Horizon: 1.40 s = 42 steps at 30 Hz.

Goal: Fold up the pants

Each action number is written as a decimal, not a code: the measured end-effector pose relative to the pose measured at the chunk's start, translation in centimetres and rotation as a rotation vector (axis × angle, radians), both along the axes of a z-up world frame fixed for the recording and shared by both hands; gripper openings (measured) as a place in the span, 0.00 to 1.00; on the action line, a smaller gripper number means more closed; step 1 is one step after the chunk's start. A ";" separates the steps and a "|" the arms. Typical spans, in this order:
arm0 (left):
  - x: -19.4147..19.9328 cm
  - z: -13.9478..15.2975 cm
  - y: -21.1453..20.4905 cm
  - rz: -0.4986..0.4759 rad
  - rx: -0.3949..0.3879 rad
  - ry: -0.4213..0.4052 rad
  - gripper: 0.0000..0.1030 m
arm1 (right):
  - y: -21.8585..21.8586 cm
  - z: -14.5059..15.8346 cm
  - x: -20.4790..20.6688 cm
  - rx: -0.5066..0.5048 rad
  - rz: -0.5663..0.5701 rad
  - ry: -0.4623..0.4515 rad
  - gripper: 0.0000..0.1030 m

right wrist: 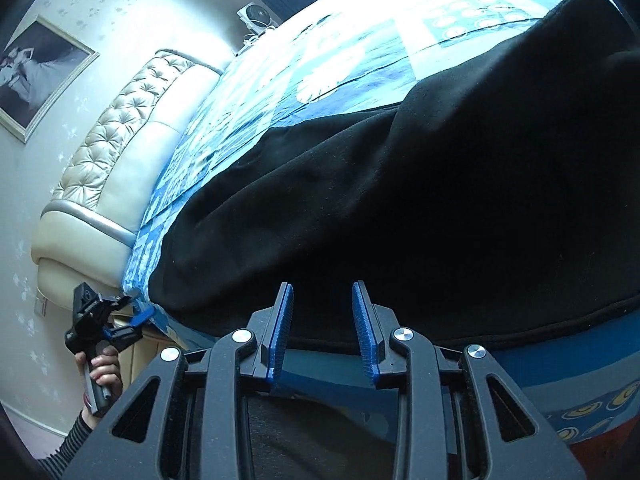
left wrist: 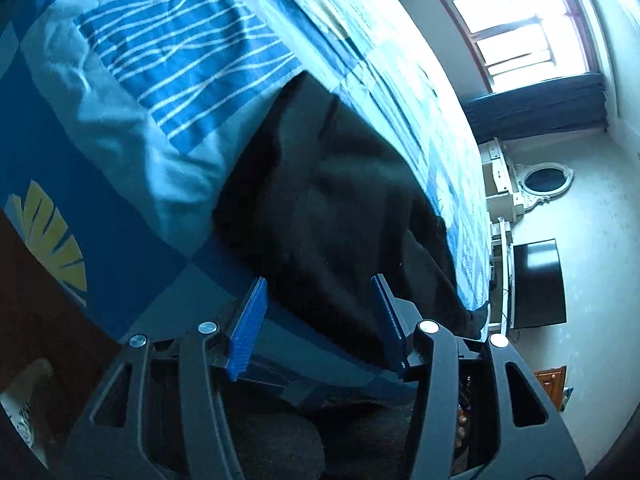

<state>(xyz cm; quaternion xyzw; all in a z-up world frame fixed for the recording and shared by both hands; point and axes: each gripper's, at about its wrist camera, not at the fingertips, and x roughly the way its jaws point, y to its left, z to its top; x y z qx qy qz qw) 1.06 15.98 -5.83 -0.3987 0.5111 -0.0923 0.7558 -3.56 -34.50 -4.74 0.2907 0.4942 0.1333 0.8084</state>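
Both your grippers hang with jaws apart over black pants on the bed.

The black pants (right wrist: 400, 208) lie spread on the blue patterned bedspread (left wrist: 132, 92), reaching its near edge. Your right gripper (right wrist: 322, 328) stands just short of the hem, jaws apart, nothing between them. Your left gripper (left wrist: 320, 320) also has its jaws apart and empty, the cloth just beyond them. In the right wrist view your left hand (right wrist: 102, 376) grips its handle beside the cream tufted headboard (right wrist: 120, 140).

The black pants (right wrist: 420, 200) run off the right wrist view's right edge.
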 end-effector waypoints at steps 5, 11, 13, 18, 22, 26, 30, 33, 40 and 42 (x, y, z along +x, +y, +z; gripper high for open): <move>0.7 0.1 -0.3 0.032 0.020 0.001 0.50 | -0.3 -0.2 -0.1 0.015 -0.011 -0.001 0.40; 0.1 1.3 0.0 0.078 0.002 -0.002 0.50 | -0.7 -0.3 -0.2 0.026 -0.010 -0.002 0.40; 0.4 1.3 -0.5 0.057 0.043 -0.006 0.50 | -0.6 -0.5 -0.1 0.030 -0.009 0.002 0.40; 1.0 0.2 -0.6 0.088 0.049 0.035 0.50 | -0.9 -0.7 -0.1 0.041 -0.020 0.013 0.40; 1.7 0.2 -1.1 0.086 0.091 0.033 0.50 | -2.1 -0.7 0.2 0.092 -0.083 0.020 0.41; 1.9 0.4 -1.6 0.082 0.187 0.039 0.27 | -3.9 -0.6 0.9 0.122 -0.192 0.032 0.44; 2.2 0.4 -1.5 0.079 0.230 0.056 0.11 | -4.9 -0.5 2.2 0.143 -0.274 0.025 0.46; 2.3 0.5 -1.3 0.083 0.240 0.056 0.08 | -5.2 -0.6 3.4 0.124 -0.295 0.038 0.13; 1.3 1.0 -0.4 0.085 0.240 0.045 0.07 | -4.7 1.3 -0.4 0.101 -0.250 0.017 0.08; 1.1 0.5 -0.1 0.072 0.241 0.052 0.07 | -5.1 0.1 -1.4 0.114 -0.245 0.049 0.08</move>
